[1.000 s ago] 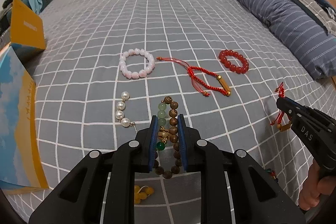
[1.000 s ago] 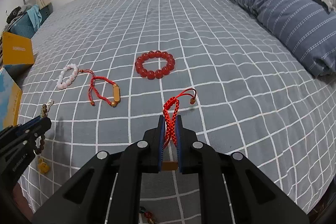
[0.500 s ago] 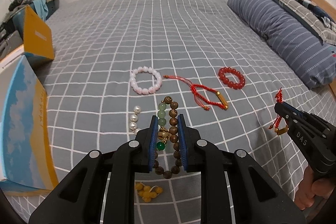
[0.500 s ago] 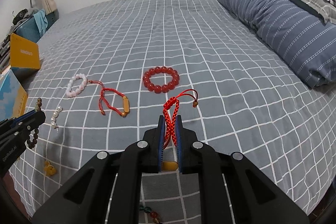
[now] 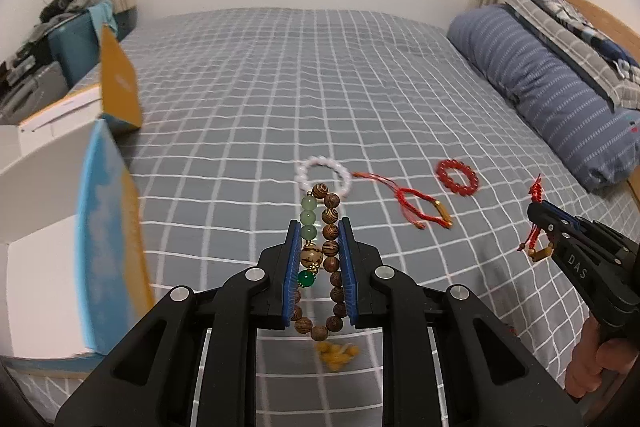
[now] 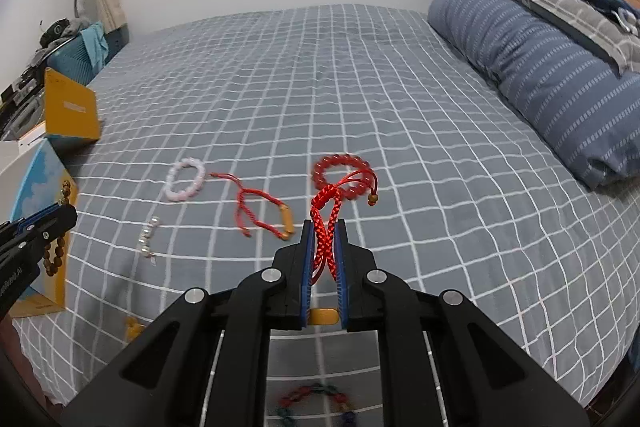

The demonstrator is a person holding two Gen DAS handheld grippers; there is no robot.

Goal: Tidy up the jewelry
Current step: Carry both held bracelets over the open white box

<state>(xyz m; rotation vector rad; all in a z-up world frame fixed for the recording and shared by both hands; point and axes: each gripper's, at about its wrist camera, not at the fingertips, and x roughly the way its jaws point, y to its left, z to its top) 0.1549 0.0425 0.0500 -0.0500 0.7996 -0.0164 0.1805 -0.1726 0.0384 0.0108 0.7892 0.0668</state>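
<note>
My left gripper [image 5: 319, 227] is shut on a wooden bead bracelet [image 5: 330, 227] with green and gold beads, lifted above the bed. My right gripper [image 6: 325, 227] is shut on a red braided cord bracelet [image 6: 327, 219] with a gold tube hanging below. On the grey checked bedspread [image 6: 360, 87] lie a pink bead bracelet [image 6: 185, 179], a red cord bracelet with a gold bar [image 6: 264, 211], a red bead bracelet [image 6: 340, 169] and a short pearl strand [image 6: 147, 237]. Yellow beads [image 5: 336, 351] lie under the left gripper.
An open blue and orange box [image 5: 108, 227] stands at the left bed edge beside a white surface [image 5: 36, 163]. A blue striped pillow [image 6: 560, 75] lies along the right side. A multicoloured bead bracelet [image 6: 316, 403] lies near the front edge. A hand [image 5: 596, 363] holds the right gripper.
Both grippers have risen and pulled back with their bracelets held. The jewelry on the bed looks further away, and more of the wall and window shows.
</note>
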